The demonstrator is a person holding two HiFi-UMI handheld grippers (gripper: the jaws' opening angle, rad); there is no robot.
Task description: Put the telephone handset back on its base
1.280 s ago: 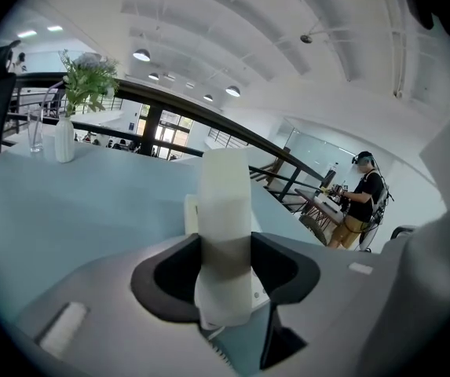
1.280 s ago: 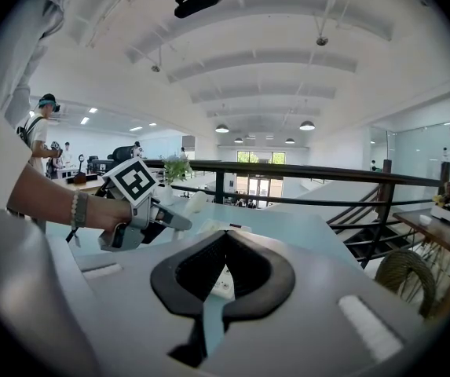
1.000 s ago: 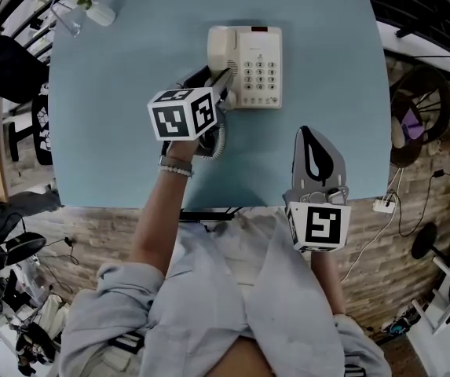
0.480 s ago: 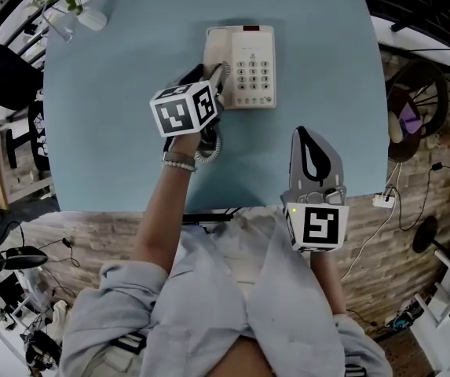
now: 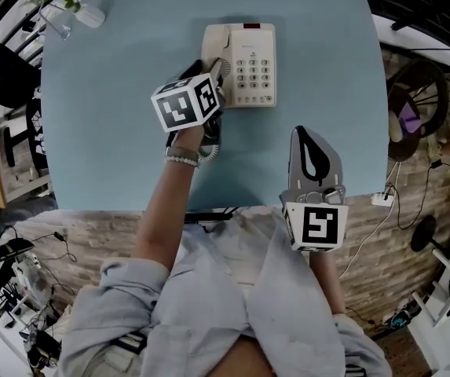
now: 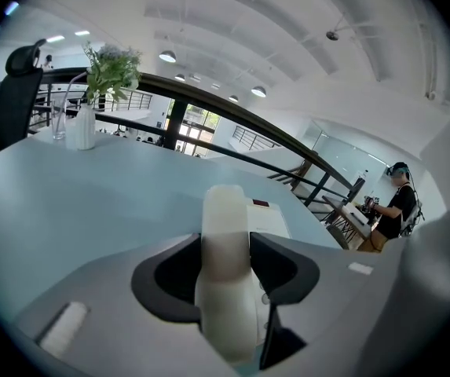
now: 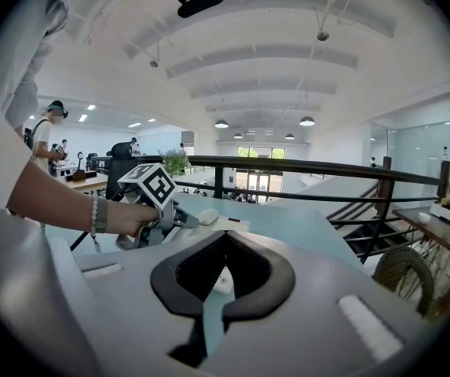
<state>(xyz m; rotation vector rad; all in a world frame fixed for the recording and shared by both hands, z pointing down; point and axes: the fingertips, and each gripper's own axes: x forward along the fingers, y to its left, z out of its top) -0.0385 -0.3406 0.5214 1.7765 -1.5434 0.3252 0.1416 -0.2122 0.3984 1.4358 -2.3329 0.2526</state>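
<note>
Head view looks steeply down on a light blue table with a cream telephone base near its far edge, keypad up. The left gripper reaches in at the base's near left corner. The left gripper view shows its jaws clamped on the middle of the cream handset, one dark pad against each side. The handset runs lengthwise along the left side of the base, over the cradle (whether it is fully seated or a little above it, I cannot tell). A grey coiled cord loops on the table just beside the left wrist, which wears a beaded bracelet. The right gripper is well apart from the phone, close to the table's near edge and to the right of the base, pointing away from the person. The right gripper view shows its jaws together at the tips with nothing held between them, and only a sliver of blue table shows through the gap lower down. A white vase with green sprigs stands at the table's far left corner. Far off in the left gripper view, a person stands at the right near a dark railing.
</note>
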